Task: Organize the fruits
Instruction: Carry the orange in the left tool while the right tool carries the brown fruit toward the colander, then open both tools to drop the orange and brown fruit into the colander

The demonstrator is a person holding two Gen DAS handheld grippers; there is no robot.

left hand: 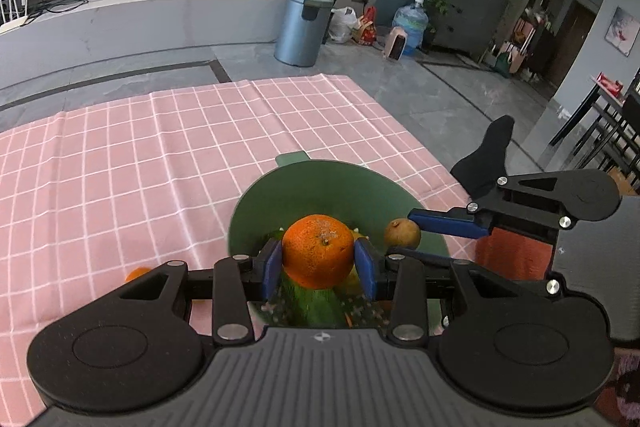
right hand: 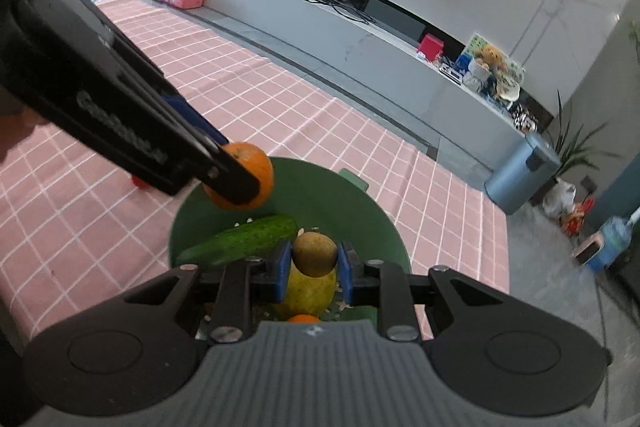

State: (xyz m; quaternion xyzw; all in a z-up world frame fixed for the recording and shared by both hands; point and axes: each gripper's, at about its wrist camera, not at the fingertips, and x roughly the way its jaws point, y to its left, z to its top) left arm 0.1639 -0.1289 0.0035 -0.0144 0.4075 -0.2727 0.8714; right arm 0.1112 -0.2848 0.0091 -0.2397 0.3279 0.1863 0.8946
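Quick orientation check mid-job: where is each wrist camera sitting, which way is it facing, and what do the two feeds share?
Left wrist: on the left hand-held gripper, looking down along its fingers at the orange it clamps over the green bowl; the right hand-held gripper enters from the right.
Right wrist: on the right hand-held gripper, looking down at its small brown fruit above the cucumber; the left one crosses from upper left.
Shared: bowl, orange, brown fruit, pink checked cloth, grey bin.
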